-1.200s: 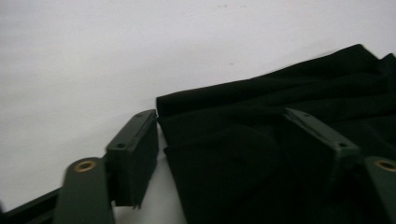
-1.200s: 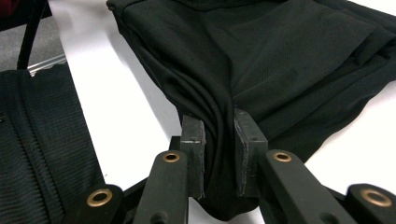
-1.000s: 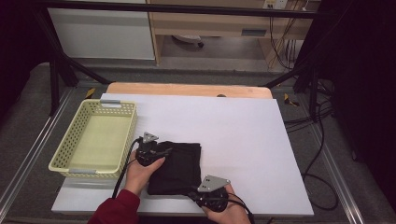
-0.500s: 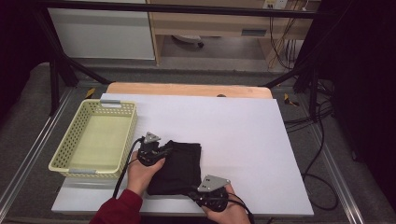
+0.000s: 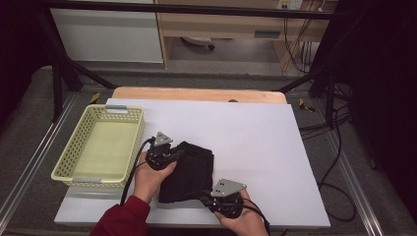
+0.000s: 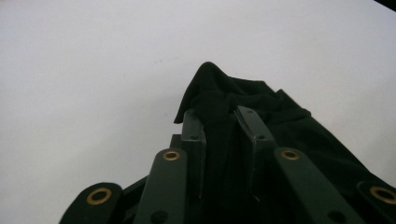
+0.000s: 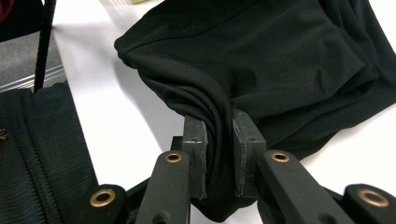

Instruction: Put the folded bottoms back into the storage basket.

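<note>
**Inspector:** State the position of the black garment (image 5: 189,169).

**Assistant:** It lies bunched on the white tabletop (image 5: 255,142), near the front edge, just to the right of the yellow perforated basket (image 5: 74,169). The basket holds nothing that I can see.

**Inspector:** And the left claw (image 5: 173,153)?

**Assistant:** It has just been closing, and the left gripper view shows its pads (image 6: 195,135) pinching a fold at the garment's far-left corner. That corner stands up in a peak above the tabletop (the rest trails down behind it), so I judge the grip is taken at a corner to raise and spread the cloth rather than drag it as a lump.

**Inspector:** The right claw (image 5: 206,199)?

**Assistant:** Pressed together on a gathered fold at the garment's near edge; in the right gripper view the fabric (image 7: 219,121) runs down between the two pads and bulges out below them. It sits low at the tabletop.

**Inspector:** Purpose of two grips?

**Assistant:** In my judgement, opposite holds let the person pull the cloth taut between them, for folding or for a move to the basket. Which of the two I cannot tell.
</note>
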